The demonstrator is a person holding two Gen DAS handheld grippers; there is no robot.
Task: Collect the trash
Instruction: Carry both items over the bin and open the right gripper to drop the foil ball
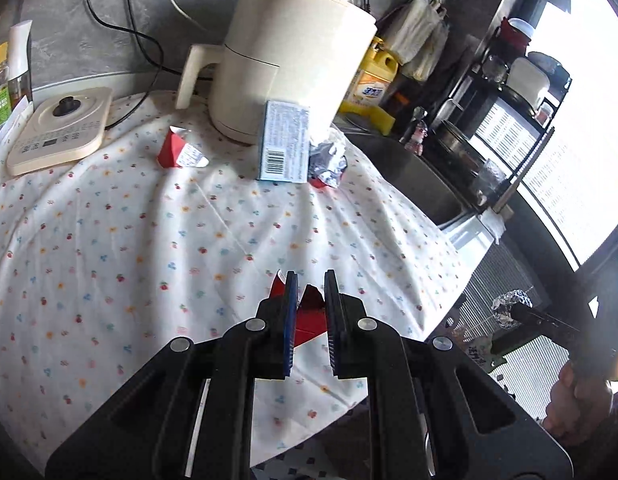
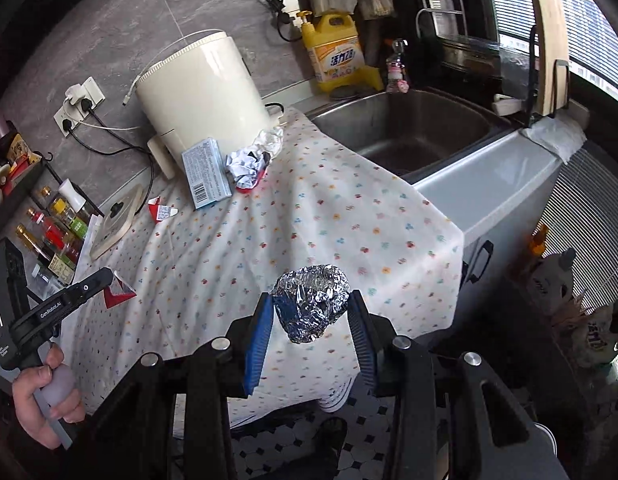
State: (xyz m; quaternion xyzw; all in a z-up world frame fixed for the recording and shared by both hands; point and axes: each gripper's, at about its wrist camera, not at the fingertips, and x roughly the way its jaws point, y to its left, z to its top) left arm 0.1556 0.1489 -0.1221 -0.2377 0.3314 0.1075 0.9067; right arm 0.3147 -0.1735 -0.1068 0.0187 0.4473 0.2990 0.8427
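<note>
My left gripper (image 1: 311, 280) straddles a red wrapper (image 1: 309, 314) on the flowered cloth (image 1: 149, 240); its jaws stand narrowly apart and whether they pinch it is unclear. In the right wrist view the left gripper (image 2: 105, 278) is over that wrapper (image 2: 119, 292). My right gripper (image 2: 313, 300) is shut on a crumpled foil ball (image 2: 313, 304), held above the cloth's near edge; the ball also shows in the left wrist view (image 1: 511, 308). A second red wrapper (image 1: 179, 152), a blue box (image 1: 285, 144) and a crumpled silver wrapper (image 1: 329, 156) lie by the kettle.
A cream kettle (image 1: 293, 60) and its base (image 1: 57, 132) stand at the back of the cloth. A steel sink (image 2: 409, 136) lies to the right, with a yellow detergent bottle (image 2: 337, 52) behind it. Sauce bottles (image 2: 53, 236) stand at the left. Cables run along the wall.
</note>
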